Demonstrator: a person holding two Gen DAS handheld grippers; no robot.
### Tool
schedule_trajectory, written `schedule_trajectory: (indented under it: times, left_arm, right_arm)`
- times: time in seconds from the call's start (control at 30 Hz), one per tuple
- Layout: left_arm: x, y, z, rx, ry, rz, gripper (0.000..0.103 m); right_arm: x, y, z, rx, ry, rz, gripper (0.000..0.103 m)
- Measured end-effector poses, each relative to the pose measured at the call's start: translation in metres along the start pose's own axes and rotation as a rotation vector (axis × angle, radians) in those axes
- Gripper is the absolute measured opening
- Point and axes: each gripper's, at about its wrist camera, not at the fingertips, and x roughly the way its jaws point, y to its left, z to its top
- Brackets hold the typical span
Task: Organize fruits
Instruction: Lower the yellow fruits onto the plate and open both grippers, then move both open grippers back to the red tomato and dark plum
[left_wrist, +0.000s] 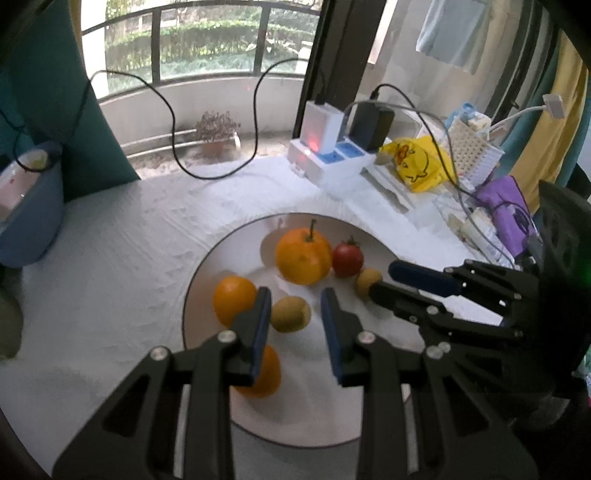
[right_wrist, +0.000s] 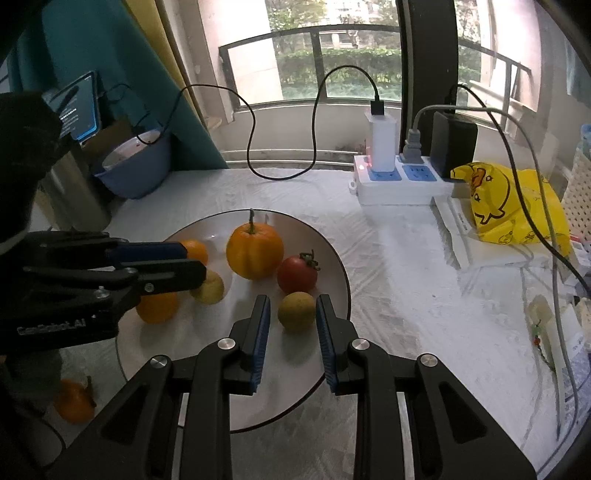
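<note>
White cloth covers the table (right_wrist: 388, 266), where a round plate (right_wrist: 334, 266) holds the fruits — a stemmed orange (right_wrist: 255, 251), a tomato (right_wrist: 297, 275), smaller ones. Both grippers hover over it, jaws parted and empty: left gripper (left_wrist: 295, 306) around a yellow-green fruit (left_wrist: 290, 314), right gripper (right_wrist: 293, 314) around another (right_wrist: 296, 311).

Left hand-held gripper (left_wrist: 293, 310) jaws apart, angled downward; right hand-held gripper (right_wrist: 291, 317) likewise.

- A home: a cloth-covered table (right_wrist: 388, 258) stands by a balcony railing (right_wrist: 314, 40).
- Curtains (right_wrist: 147, 74), a power strip (right_wrist: 399, 184), hanging laundry (left_wrist: 454, 33).
</note>
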Motion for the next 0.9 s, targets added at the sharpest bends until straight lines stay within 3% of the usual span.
schedule_trajectory:
  times: [0.37, 0.9]
  left_arm:
    - [-0.041, -0.013, -0.019, 0.039, -0.068, 0.016, 0.030]
    - [-0.090, -0.025, -0.069, 0.013, -0.111, 0.003, 0.030]
  right_arm:
    - [-0.034, 0.019, -0.004, -0.013, -0.034, -0.007, 0.027]
    - [-0.083, 0.047, -0.035, -0.024, -0.062, -0.012, 0.027]
